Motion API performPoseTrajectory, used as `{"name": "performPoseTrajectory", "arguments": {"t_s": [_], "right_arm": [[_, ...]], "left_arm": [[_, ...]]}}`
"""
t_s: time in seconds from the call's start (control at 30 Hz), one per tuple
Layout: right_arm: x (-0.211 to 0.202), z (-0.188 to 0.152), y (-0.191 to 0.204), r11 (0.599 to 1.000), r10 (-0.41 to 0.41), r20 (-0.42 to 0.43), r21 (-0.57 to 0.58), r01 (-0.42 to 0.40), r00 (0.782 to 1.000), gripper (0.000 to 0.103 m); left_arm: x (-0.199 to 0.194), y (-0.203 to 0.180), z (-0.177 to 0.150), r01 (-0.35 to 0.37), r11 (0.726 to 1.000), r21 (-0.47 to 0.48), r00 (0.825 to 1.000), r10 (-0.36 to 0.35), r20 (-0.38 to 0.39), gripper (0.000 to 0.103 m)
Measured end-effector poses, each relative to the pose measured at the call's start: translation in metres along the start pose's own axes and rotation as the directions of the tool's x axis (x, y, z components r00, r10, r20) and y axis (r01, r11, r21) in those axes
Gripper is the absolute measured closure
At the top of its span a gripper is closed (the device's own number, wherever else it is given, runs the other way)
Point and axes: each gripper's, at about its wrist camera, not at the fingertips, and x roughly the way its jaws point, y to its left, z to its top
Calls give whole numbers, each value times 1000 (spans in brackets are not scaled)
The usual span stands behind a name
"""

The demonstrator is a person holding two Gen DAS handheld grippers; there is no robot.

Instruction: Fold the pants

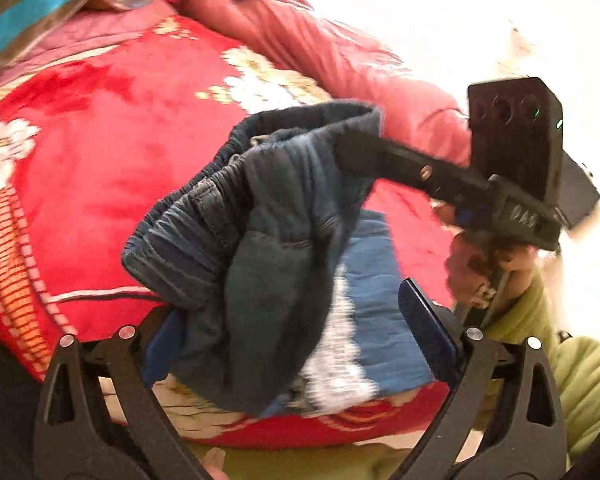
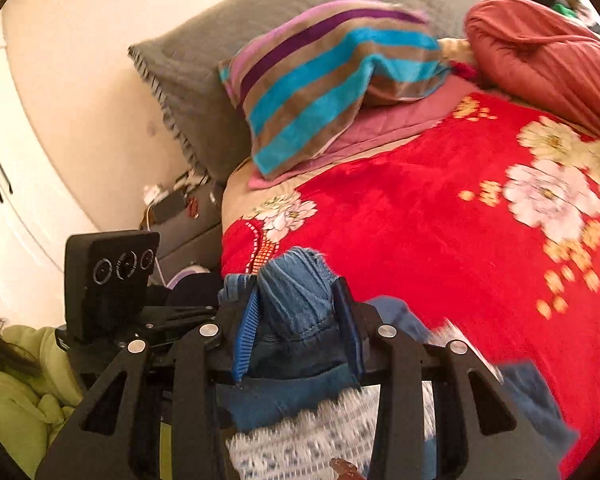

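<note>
The pants (image 1: 260,216) are dark blue denim with an elastic waistband and a white lace trim; they hang bunched above the red floral blanket (image 1: 112,160). In the left wrist view my left gripper (image 1: 300,344) stands wide open, the bunched cloth lying between its jaws. The right gripper (image 1: 356,152) comes in from the right and is shut on the waistband. In the right wrist view the right gripper (image 2: 296,320) is clamped on a fold of blue denim (image 2: 296,292), and the lace trim (image 2: 300,440) hangs below it.
A striped pillow (image 2: 332,80) and a grey pillow (image 2: 228,40) lie at the head of the bed. A rolled pink-red quilt (image 2: 548,52) lies along the far side. A bedside table (image 2: 180,216) with small items stands at the left. The person's green sleeve (image 1: 580,380) is at the right.
</note>
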Motion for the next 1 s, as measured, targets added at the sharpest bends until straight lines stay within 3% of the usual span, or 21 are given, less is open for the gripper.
{"name": "performPoseTrajectory", "arguments": {"t_s": [0.13, 0.23, 0.3, 0.4, 0.5, 0.57, 0.67, 0.8, 0.83, 0.87, 1.0], "right_arm": [[-41, -22, -11, 997, -44, 77, 61, 39, 996, 62], [-72, -48, -27, 984, -121, 123, 148, 103, 985, 48], [-85, -66, -40, 964, -182, 119, 217, 154, 976, 47], [-94, -91, -54, 925, -266, 81, 303, 230, 961, 38], [-95, -107, -59, 897, -298, 50, 356, 262, 953, 27], [-89, -108, -59, 894, -293, 38, 366, 259, 955, 19], [-74, -105, -57, 890, -285, 4, 373, 263, 959, 7], [-54, -109, -64, 870, -245, -60, 428, 247, 968, 9], [-50, -109, -63, 873, -224, -65, 430, 230, 972, 40], [-46, -108, -59, 885, -212, -71, 410, 222, 975, 54], [-62, -105, -39, 906, -266, -45, 330, 265, 963, 60]], "left_arm": [[12, -35, -1, 98, 992, 85, 995, -96, -28, 12], [21, -65, -21, 220, 960, 173, 973, -203, -114, 12], [22, -75, -28, 238, 951, 200, 968, -216, -126, 12], [10, -70, -27, 154, 965, 211, 987, -143, -67, 12], [2, -58, -24, -30, 979, 201, 999, 32, -4, 12], [10, -50, -23, -163, 964, 209, 986, 165, 8, 12], [23, -51, -29, -260, 926, 274, 963, 269, 5, 32], [36, -58, -47, -249, 904, 347, 957, 286, -59, 42], [37, -62, -53, -244, 896, 371, 954, 290, -72, 42], [40, -65, -55, -249, 886, 390, 951, 300, -74, 42], [40, -70, -63, -234, 872, 430, 953, 293, -75, 40]]}}
